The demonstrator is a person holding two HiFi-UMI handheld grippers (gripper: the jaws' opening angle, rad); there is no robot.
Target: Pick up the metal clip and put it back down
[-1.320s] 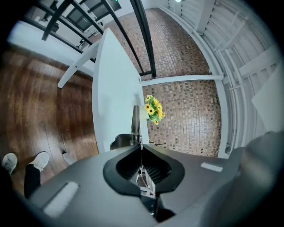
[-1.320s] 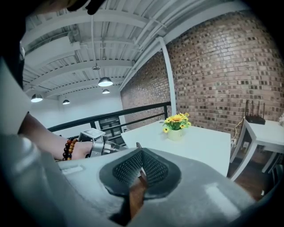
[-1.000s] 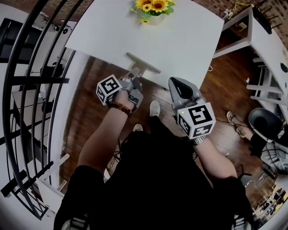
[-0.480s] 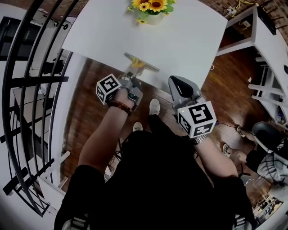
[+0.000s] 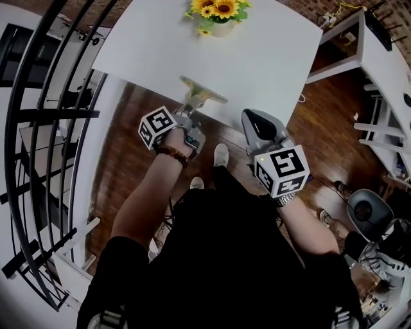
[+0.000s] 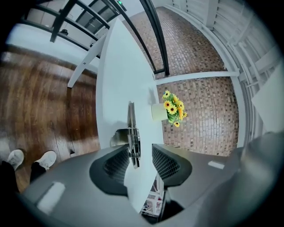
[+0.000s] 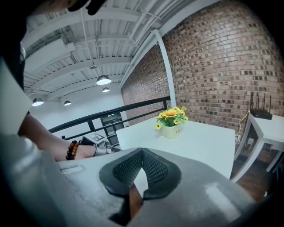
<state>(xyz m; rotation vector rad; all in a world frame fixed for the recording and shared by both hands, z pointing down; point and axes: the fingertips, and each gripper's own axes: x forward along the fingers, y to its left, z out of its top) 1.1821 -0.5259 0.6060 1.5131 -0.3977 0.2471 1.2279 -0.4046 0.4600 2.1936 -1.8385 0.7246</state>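
Observation:
The metal clip (image 5: 203, 90) lies at the near edge of the white table (image 5: 257, 58), its long bar on the top and its handles pointing toward me. My left gripper (image 5: 186, 115) is right at those handles. In the left gripper view the clip (image 6: 132, 133) stands between the jaws of the left gripper (image 6: 140, 156), which are opening; a gap shows beside the right pad. My right gripper (image 5: 252, 122) hovers off the table's near edge above the floor. Its jaws (image 7: 142, 153) are shut with nothing between them.
A pot of sunflowers (image 5: 218, 13) stands at the table's far side. A black railing (image 5: 58, 115) runs along the left. A white desk (image 5: 379, 58) and a grey chair (image 5: 366, 212) are at the right. My shoes (image 5: 220, 154) are on the wooden floor below.
The left gripper stays at the clip on the table's edge, and the clip has not visibly moved. The chair at the right has slid lower in the picture.

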